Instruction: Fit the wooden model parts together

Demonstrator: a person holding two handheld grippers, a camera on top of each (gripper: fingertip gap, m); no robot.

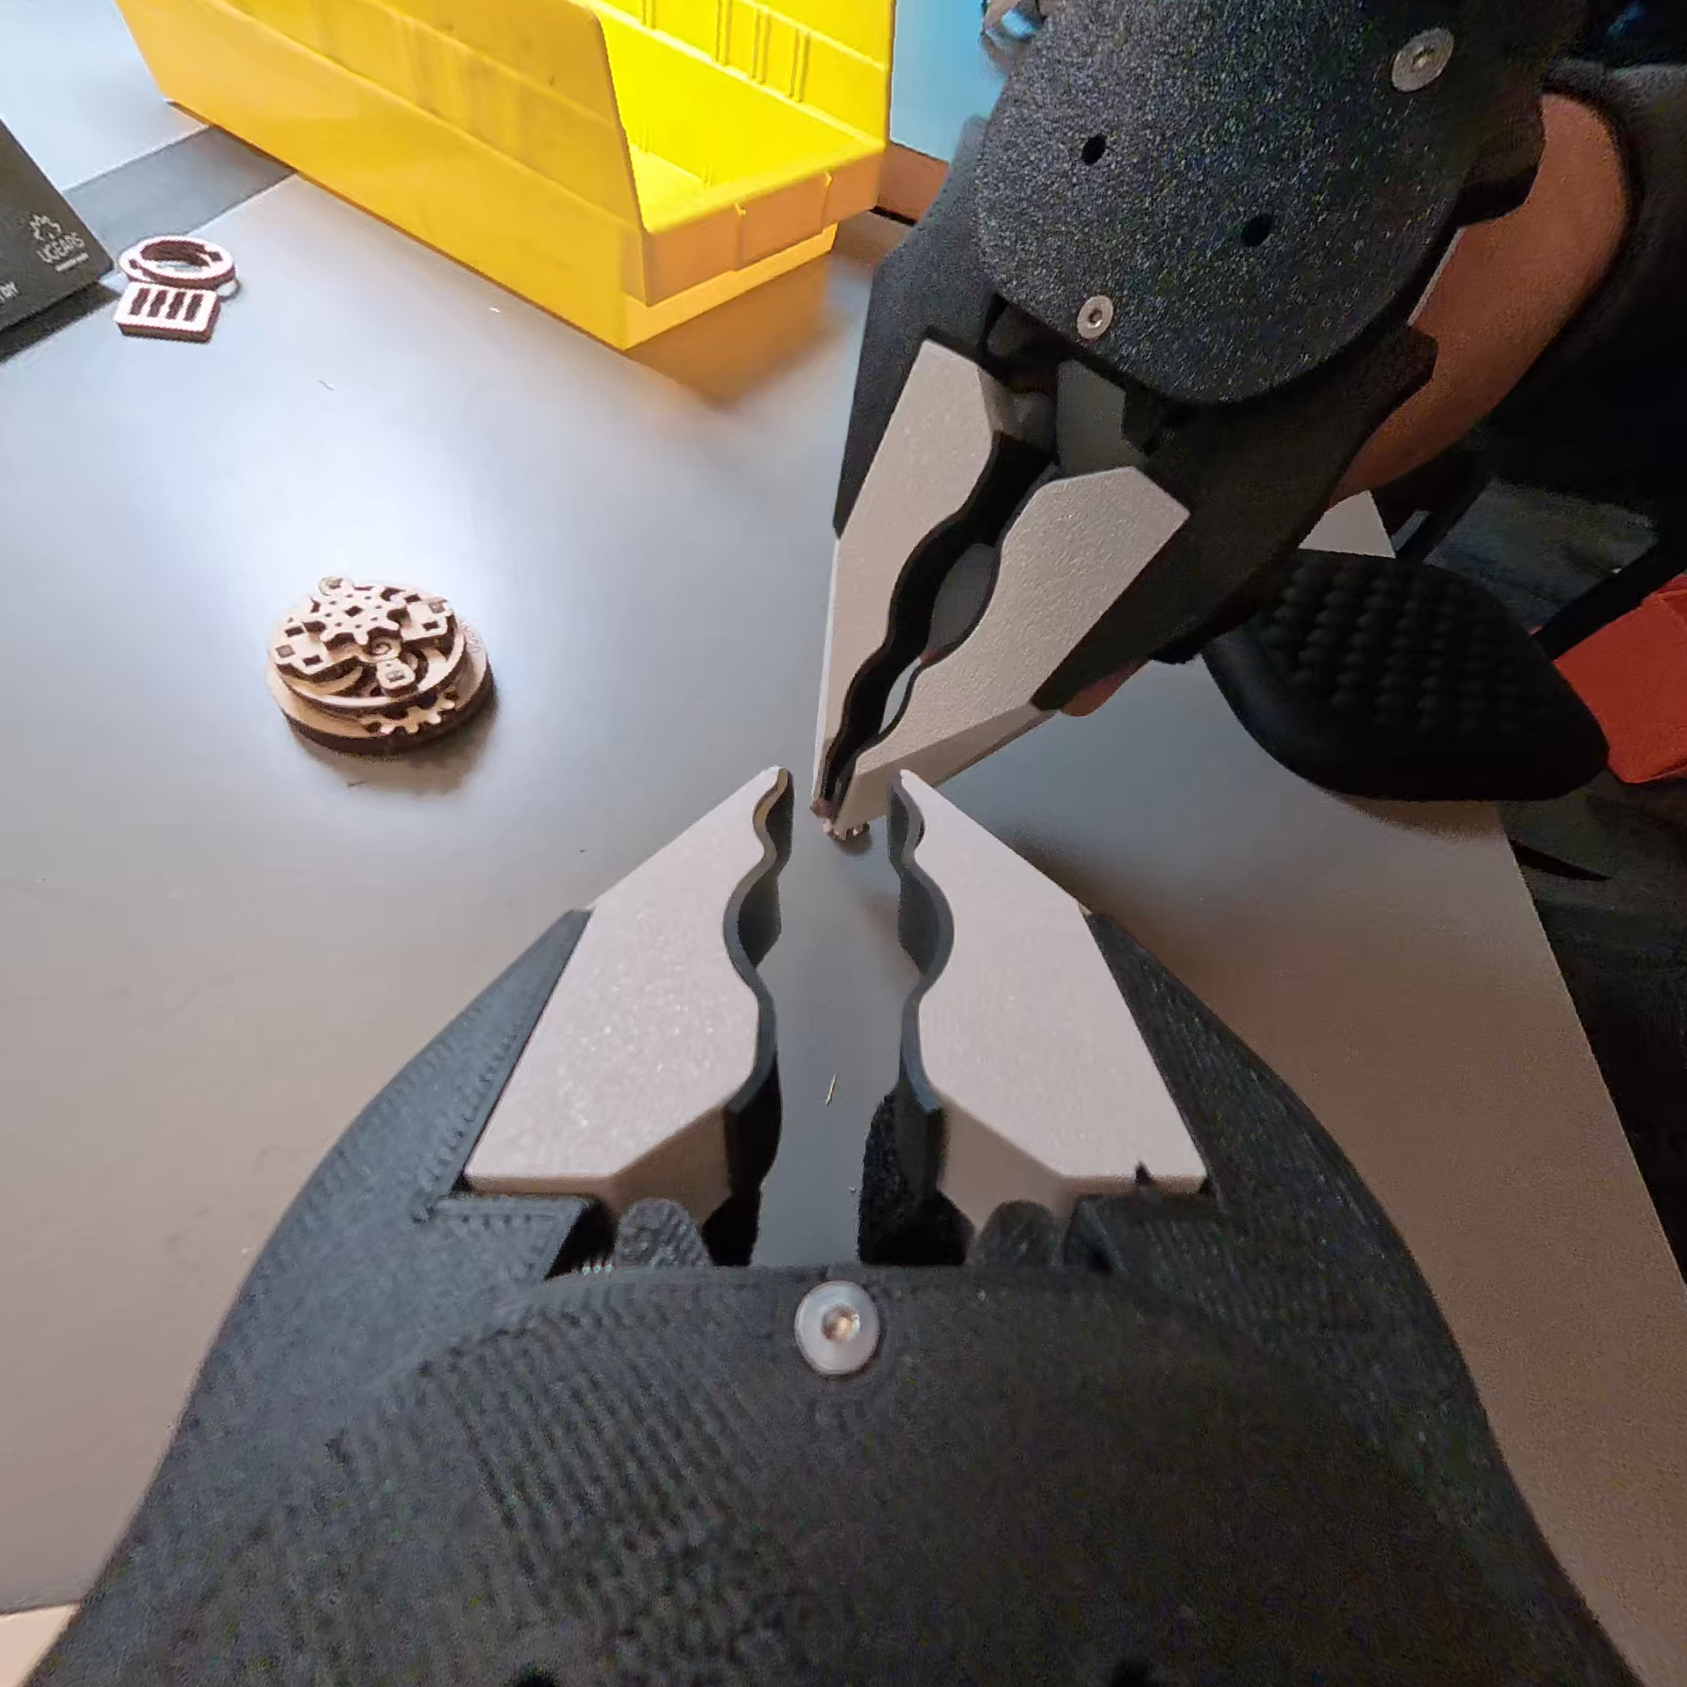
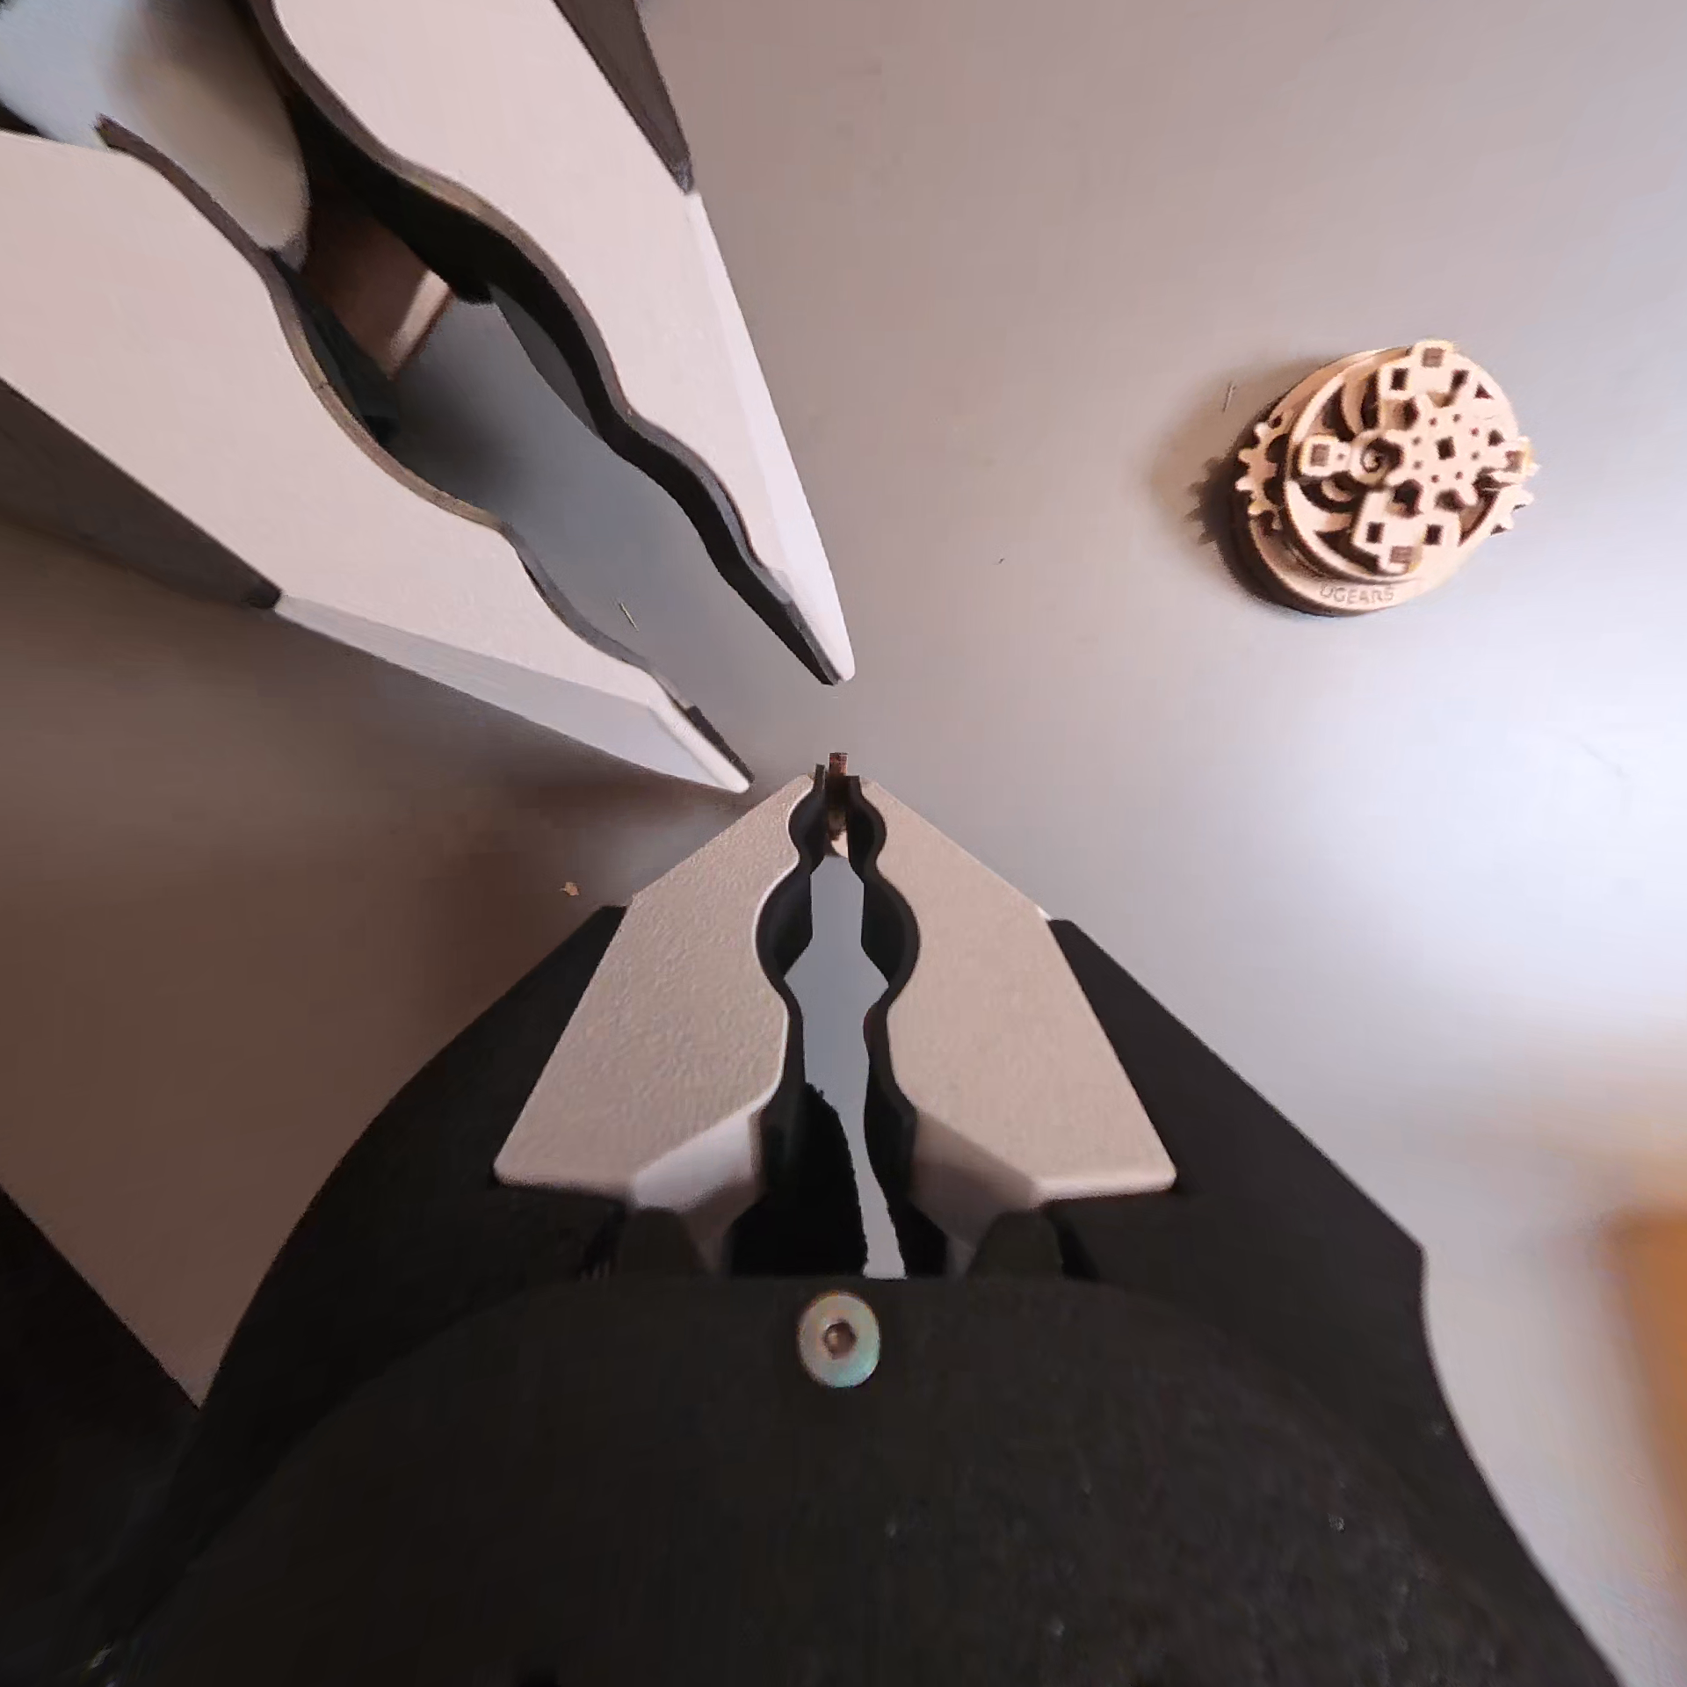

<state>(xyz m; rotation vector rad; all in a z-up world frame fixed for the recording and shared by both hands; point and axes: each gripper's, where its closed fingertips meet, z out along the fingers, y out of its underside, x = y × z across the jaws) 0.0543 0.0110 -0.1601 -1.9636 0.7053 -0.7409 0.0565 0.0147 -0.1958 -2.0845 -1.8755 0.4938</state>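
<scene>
A small wooden part (image 2: 837,765) is pinched in the tips of my right gripper (image 2: 837,792), which is shut on it. In the left wrist view the right gripper (image 1: 842,803) points down from the upper right, with the part (image 1: 835,824) at or just above the grey table (image 1: 274,958). My left gripper (image 1: 840,790) is open and empty, its tips on either side of the right gripper's tips; it also shows in the right wrist view (image 2: 792,730). A round wooden gear model (image 1: 379,666) lies flat on the table to the left, apart from both grippers, and shows in the right wrist view (image 2: 1383,479).
A yellow plastic bin (image 1: 548,137) stands at the back. Two small dark-edged wooden parts (image 1: 178,288) and a black card (image 1: 36,246) lie at the far left. A black mesh chair (image 1: 1397,675) and a person's arm (image 1: 1570,274) are beyond the table's right edge. The grippers are tip to tip, or close to it.
</scene>
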